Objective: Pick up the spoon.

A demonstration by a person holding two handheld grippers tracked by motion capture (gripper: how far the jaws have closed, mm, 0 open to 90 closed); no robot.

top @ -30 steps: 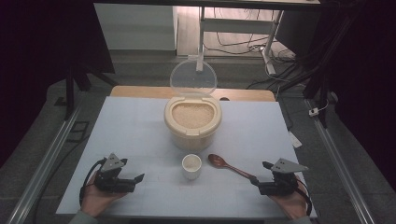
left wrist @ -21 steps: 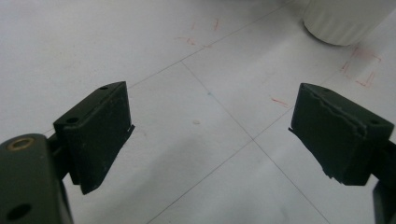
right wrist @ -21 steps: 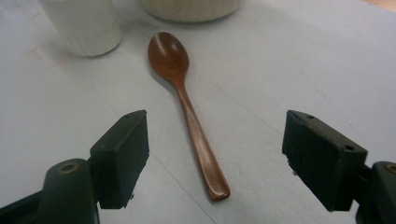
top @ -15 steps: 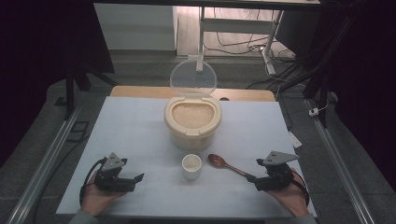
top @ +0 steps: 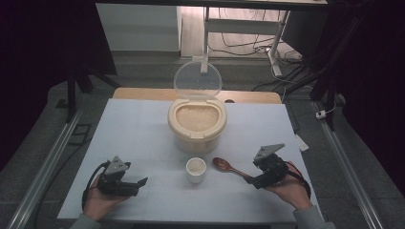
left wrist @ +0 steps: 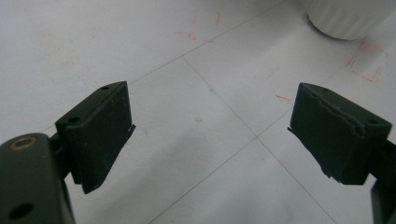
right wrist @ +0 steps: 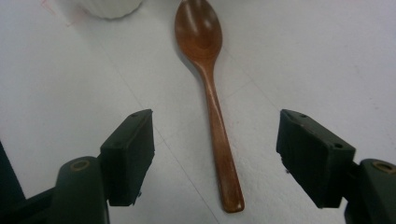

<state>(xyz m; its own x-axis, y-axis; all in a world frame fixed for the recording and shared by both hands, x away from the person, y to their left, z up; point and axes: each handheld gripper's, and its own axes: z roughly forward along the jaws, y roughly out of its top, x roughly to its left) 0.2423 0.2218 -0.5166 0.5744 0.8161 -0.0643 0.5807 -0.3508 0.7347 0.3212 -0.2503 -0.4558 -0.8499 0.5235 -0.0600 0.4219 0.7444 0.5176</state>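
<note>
On the white table (top: 143,129), the right hand-held gripper (right wrist: 215,154) gapes wide — straddling the wooden spoon (right wrist: 210,93), untouched.

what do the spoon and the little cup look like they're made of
The spoon looks like wood with a smooth varnish: reddish brown, faint grain, a soft sheen in the bowl. The cup looks like white ceramic or plastic, with a ribbed wall; which one is hard to tell.

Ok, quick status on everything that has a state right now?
rice container: lid open, standing upright, full of rice
small cup: upright
wooden spoon: flat on the table, bowl up, not gripped
right gripper: open, jaws either side of the spoon handle
left gripper: open, holding nothing
</note>
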